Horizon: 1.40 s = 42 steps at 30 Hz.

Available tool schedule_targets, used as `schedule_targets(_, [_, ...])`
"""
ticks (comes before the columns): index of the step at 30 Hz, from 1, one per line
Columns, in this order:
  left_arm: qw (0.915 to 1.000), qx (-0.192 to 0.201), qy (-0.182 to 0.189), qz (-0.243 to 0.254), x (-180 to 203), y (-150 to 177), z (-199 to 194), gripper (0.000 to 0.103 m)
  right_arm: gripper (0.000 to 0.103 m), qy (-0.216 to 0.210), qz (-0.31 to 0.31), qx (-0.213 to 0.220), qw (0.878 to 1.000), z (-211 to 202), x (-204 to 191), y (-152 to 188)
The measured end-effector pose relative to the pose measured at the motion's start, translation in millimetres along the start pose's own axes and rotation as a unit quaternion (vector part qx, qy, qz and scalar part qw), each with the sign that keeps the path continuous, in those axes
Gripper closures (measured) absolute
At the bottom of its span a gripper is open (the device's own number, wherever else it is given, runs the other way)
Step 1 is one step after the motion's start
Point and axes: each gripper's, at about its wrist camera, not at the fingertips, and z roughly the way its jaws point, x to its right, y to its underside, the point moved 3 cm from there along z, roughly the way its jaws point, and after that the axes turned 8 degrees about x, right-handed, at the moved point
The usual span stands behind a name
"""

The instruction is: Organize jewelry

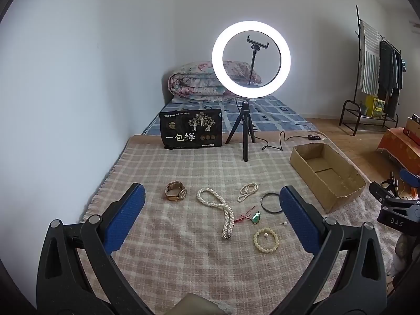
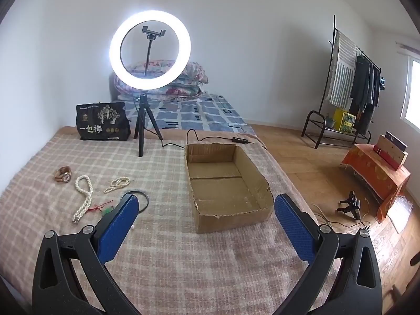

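Jewelry lies on a plaid blanket. In the left wrist view: a gold watch, a long pearl necklace, a small pearl strand, a black bangle, a green pendant on red cord, a cream bead bracelet and a small pearl stud. My left gripper is open and empty above them. An empty cardboard box sits to the right. My right gripper is open and empty at the box's near edge. The right view also shows the watch and long necklace.
A lit ring light on a tripod and a black snack bag stand behind the jewelry, with a cable trailing past the box. Folded quilts lie further back. The bed edge drops to wooden floor on the right.
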Motion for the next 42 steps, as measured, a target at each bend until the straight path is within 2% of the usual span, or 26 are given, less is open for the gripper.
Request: schedule_targets(42, [1.0000, 0.000, -0.002, -0.001, 0.0, -1.2, 0.6, 0.000, 0.001, -0.004, 0.003, -0.009, 1.000, 3.5, -3.4, 3.1])
